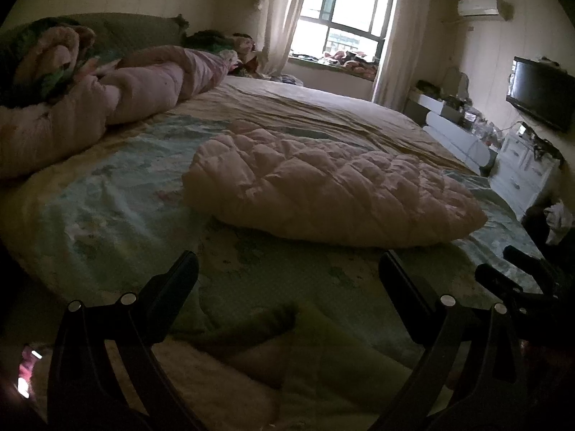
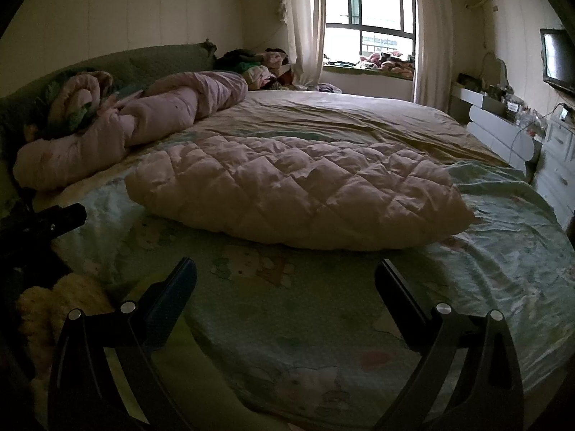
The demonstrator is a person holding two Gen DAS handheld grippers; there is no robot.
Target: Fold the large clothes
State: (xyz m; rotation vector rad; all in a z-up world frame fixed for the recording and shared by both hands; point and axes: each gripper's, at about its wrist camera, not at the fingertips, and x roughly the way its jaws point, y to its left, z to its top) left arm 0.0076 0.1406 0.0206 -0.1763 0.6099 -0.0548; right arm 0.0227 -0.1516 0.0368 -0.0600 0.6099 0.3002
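Nearest you, both tongs hang low over the front edge of the bed, holding nothing: left tongs (image 1: 287,273) with jaws spread wide, right tongs (image 2: 285,276) likewise wide apart, only patterned bedsheet (image 2: 323,323) showing between the fingers. In the left view the right tongs sit at the far right edge; in the right view the left tongs poke in at the far left, so you hold the pair side by side, well apart. Ahead of both, past a bare strip of sheet, lies the task's thing: a pale pink quilted garment (image 2: 298,194), puffy, already bundled into a long flat mound on the bed (image 1: 323,115). Its long axis runs crosswise to your reach, left end a little farther back, right end tapering nearer. From the right tongs it sits dead ahead, slightly left of centre; from the left tongs (image 2: 54,219) it lies ahead and to the right. Judgement: the right tongs are the nearer to its near edge, and each hand faces one end. Farther back, a rolled pink duvet (image 1: 107,100) lies along the headboard. Beyond that, a window (image 2: 370,10) and curtains.
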